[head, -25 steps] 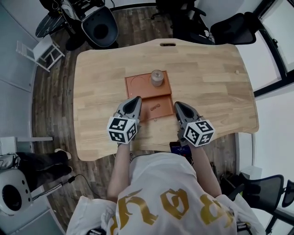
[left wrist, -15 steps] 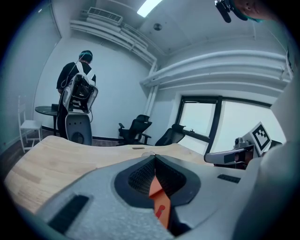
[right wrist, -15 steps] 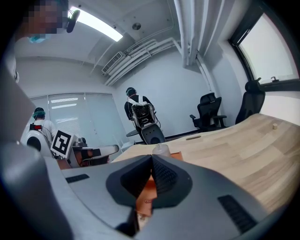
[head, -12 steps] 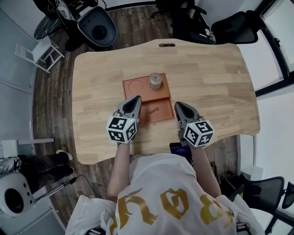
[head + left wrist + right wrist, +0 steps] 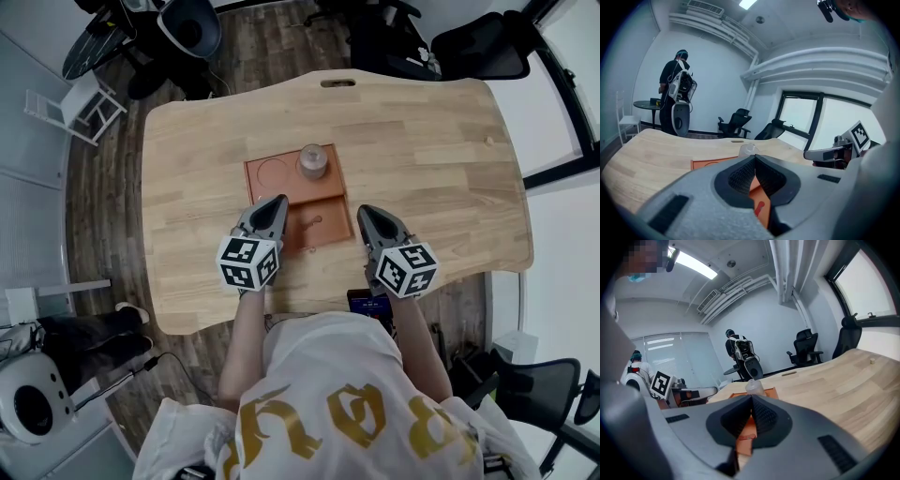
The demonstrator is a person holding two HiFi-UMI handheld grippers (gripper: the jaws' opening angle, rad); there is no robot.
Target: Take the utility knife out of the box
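Two hand-held grippers: left hand-held gripper (image 5: 277,201) jaws pressed together, empty; right hand-held gripper (image 5: 365,211) likewise together, empty. Between their tips, one utility knife (image 5: 312,223) lies in the near compartment of one orange box (image 5: 281,189). One clear jar (image 5: 313,161) stands at 12 o'clock, in the far compartment. One wooden surface (image 5: 422,169).

Box (image 5: 255,192) on the table (image 5: 422,159)
Jar (image 5: 313,161) in its far compartment, knife (image 5: 312,223) in the near one; left gripper (image 5: 278,201) and right gripper (image 5: 366,211) flank the near end.
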